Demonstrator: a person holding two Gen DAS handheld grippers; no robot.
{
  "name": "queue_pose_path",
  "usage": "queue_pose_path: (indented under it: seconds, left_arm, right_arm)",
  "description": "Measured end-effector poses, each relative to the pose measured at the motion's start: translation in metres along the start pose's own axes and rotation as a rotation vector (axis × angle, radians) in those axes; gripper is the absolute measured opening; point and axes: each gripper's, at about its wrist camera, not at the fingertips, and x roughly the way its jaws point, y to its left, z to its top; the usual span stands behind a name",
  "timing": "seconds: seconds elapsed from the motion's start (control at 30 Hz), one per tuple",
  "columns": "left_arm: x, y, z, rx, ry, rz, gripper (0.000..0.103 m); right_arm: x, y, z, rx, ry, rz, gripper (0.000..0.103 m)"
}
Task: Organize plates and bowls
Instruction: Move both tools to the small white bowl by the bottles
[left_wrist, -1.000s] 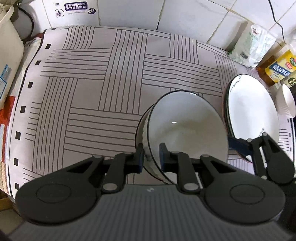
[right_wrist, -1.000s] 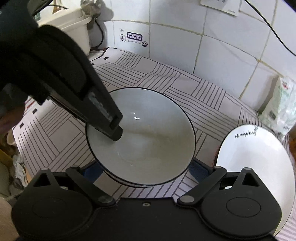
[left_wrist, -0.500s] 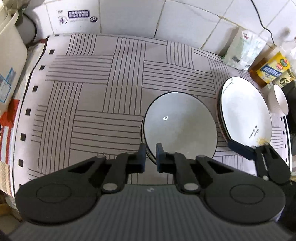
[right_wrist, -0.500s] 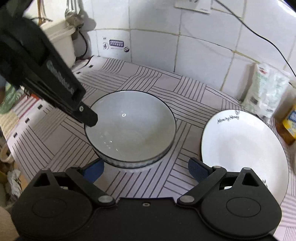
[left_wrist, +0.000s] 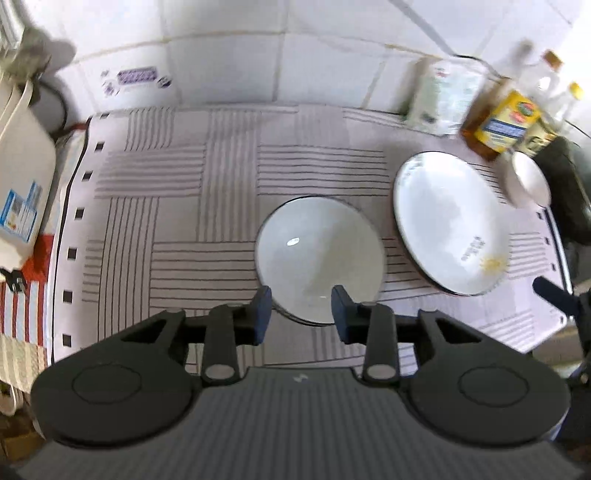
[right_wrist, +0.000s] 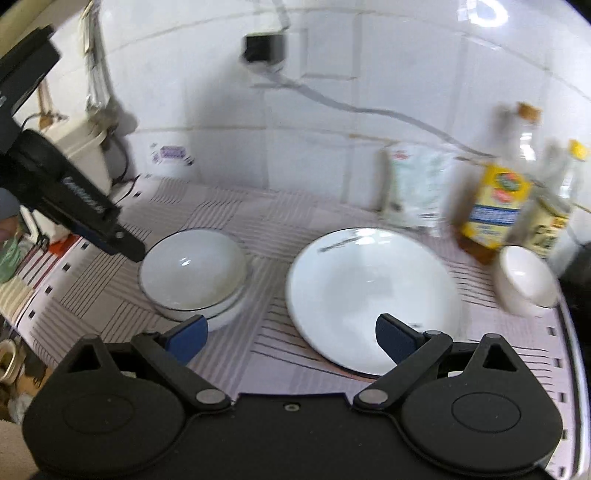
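Two white bowls with black rims (left_wrist: 319, 258) sit nested on the striped cloth (left_wrist: 177, 221). My left gripper (left_wrist: 303, 315) hovers above their near rim, its jaws opening, and the pads do not touch the rim. In the right wrist view the nested bowls (right_wrist: 192, 273) stand at the left and a wide white plate (right_wrist: 369, 291) lies in the middle. My right gripper (right_wrist: 291, 332) is open above the cloth between the two, holding nothing. The left gripper (right_wrist: 92, 221) shows as a dark arm over the bowls. A small white cup (right_wrist: 524, 280) stands right of the plate (left_wrist: 448, 221).
A yellow-labelled oil bottle (right_wrist: 495, 206), clear bottles and a white bag (right_wrist: 417, 184) line the tiled wall at the back right. A cream appliance (left_wrist: 22, 184) stands at the left edge. A dark pan (left_wrist: 565, 192) sits at the far right.
The left gripper lowered the tilted bowl into the other bowl, then let go of the rim and rose. The right gripper drew back from the bowls and swung right toward the plate.
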Motion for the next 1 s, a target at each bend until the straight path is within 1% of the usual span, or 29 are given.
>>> queue_pose_path:
  seconds: [0.13,0.17,0.2,0.27,0.33,0.37,0.4,0.43,0.53,0.6,0.63,0.73,0.83,0.97,1.0]
  left_arm:
    - [-0.015,-0.021,0.006,0.051,-0.013,-0.023,0.043]
    - [-0.018,-0.027,0.007,0.069,-0.017,-0.027,0.048]
    - [-0.020,-0.036,0.009,0.095,-0.025,-0.028,0.056]
    - [-0.019,-0.051,0.012,0.134,-0.035,-0.019,0.064]
    - [-0.016,-0.068,0.016,0.182,-0.039,-0.023,0.066]
    - [-0.012,-0.076,0.018,0.203,-0.035,-0.028,0.068]
    - [-0.009,-0.085,0.020,0.223,-0.033,-0.034,0.072]
    - [-0.006,-0.094,0.022,0.237,-0.036,-0.042,0.074]
    - [0.005,-0.118,0.032,0.278,-0.044,-0.075,0.075]
    - [0.014,-0.135,0.041,0.296,-0.042,-0.106,0.075]
    - [0.018,-0.144,0.044,0.301,-0.043,-0.121,0.075]
    - [0.030,-0.167,0.058,0.302,-0.044,-0.172,0.075]
    - [0.047,-0.191,0.073,0.319,-0.088,-0.220,0.075]
    - [0.078,-0.220,0.090,0.349,-0.122,-0.253,0.075]
    - [0.087,-0.228,0.094,0.364,-0.127,-0.268,0.075]
  right_arm:
    - [-0.026,-0.027,-0.001,0.032,-0.031,-0.054,0.098]
    - [-0.033,-0.035,-0.001,0.043,-0.043,-0.072,0.098]
    - [-0.037,-0.042,-0.001,0.053,-0.051,-0.087,0.097]
    - [-0.046,-0.056,-0.001,0.072,-0.067,-0.116,0.095]
    - [-0.053,-0.072,-0.003,0.101,-0.084,-0.145,0.095]
    - [-0.055,-0.081,-0.004,0.123,-0.091,-0.160,0.094]
    - [-0.057,-0.091,-0.006,0.148,-0.100,-0.175,0.092]
    - [-0.058,-0.101,-0.008,0.175,-0.111,-0.193,0.091]
    - [-0.059,-0.129,-0.015,0.244,-0.132,-0.230,0.088]
    - [-0.056,-0.145,-0.018,0.278,-0.142,-0.246,0.083]
    - [-0.054,-0.153,-0.019,0.291,-0.143,-0.257,0.083]
    - [-0.040,-0.177,-0.021,0.328,-0.146,-0.276,0.076]
    - [-0.024,-0.199,-0.023,0.373,-0.150,-0.293,0.070]
    - [-0.004,-0.224,-0.028,0.445,-0.164,-0.308,0.061]
    - [0.001,-0.228,-0.028,0.454,-0.176,-0.317,0.060]
